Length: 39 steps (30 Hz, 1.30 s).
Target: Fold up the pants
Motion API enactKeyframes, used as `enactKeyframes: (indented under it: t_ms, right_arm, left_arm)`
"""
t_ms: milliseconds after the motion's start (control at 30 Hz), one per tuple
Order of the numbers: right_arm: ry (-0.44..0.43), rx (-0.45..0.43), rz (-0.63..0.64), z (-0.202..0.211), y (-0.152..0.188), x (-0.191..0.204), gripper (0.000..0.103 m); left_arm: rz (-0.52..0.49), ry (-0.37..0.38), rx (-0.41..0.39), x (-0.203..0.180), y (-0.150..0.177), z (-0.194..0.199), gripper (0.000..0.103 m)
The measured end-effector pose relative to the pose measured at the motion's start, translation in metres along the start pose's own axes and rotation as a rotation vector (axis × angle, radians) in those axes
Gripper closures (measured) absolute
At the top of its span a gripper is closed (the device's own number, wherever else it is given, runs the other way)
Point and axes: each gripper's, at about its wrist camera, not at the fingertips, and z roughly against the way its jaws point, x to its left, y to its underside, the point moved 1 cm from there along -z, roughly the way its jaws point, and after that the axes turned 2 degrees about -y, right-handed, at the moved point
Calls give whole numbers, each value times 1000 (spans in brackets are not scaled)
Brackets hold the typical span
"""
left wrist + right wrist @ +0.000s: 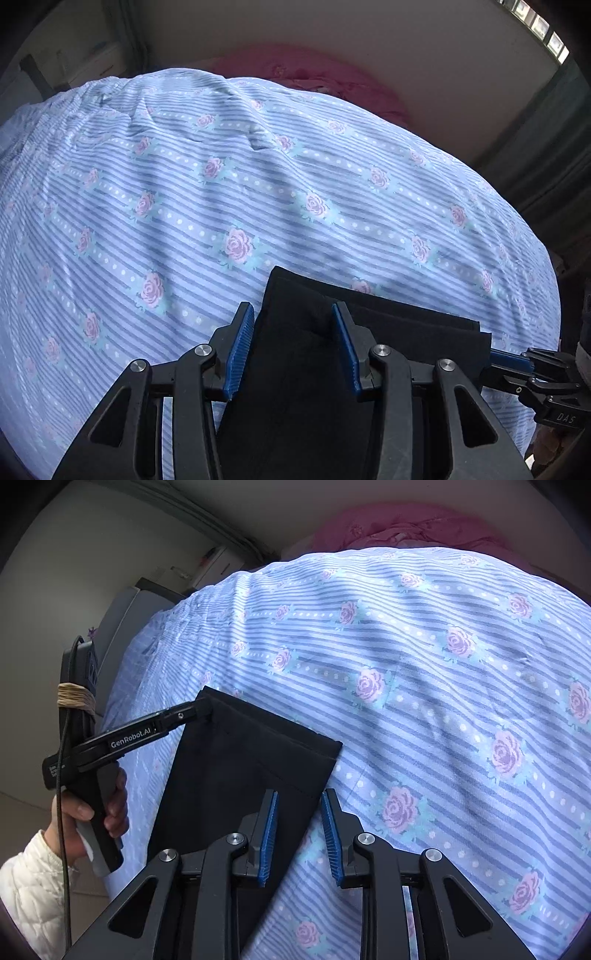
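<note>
black pants (pixel 236 775) lie flat on the blue rose-print bedsheet (pixel 443 701), hem end away from the cameras. left gripper (pixel 293 325) sits at the pants' left hem corner, a raised bit of cloth between its parted pads, grip not confirmed. right gripper (pixel 298 812) straddles the pants' right edge, jaws apart, not pinching. pink cloth (pixel 399 528) beyond the sheet.

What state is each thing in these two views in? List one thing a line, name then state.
black pants: folded flat on the bed, hem corners under the grippers.
left gripper: jaws partly open around bunched black cloth.
right gripper: jaws apart over the pants' edge, not pressing.
striped floral sheet: spread out, lightly creased.
pink bedding: crumpled at the far end.
</note>
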Motion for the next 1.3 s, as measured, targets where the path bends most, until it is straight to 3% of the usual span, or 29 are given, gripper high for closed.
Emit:
enactKeyframes:
  t_ms: [267,433,500,600,767,800,900,1000,1167,1300]
  right_arm:
    - [14,-5,3,1,-5,-2,89]
    - [12,-26,21,8,-5,4,92]
    - [21,-31,37,8,-6,7,94]
    - [27,-66,43,14,-10,11,95]
    - [66,-31,12,2,-14,4,92]
    - [73,-13,-5,-1,-13,2,90]
    - [56,-3,-49,-4,-11,-8,75]
    - [27,4,-89,-9,-11,-16,74]
    - [-35,6,-78,-23,-13,-23,74]
    - [-75,7,-107,-31,-15,-30,74]
  left_arm:
    - [-16,7,-13,2,8,16,72]
    - [-23,12,23,4,15,10,97]
    - [-1,4,5,8,13,10,98]
    - [31,14,-41,17,4,15,98]
    - [0,3,10,19,2,-3,96]
    - [5,10,6,20,2,-2,91]
    - [12,12,-3,27,-2,0,62]
    - [-3,26,21,30,-10,-8,62]
    - [60,95,56,42,-12,-27,64]
    - [111,148,67,49,-6,-35,79]
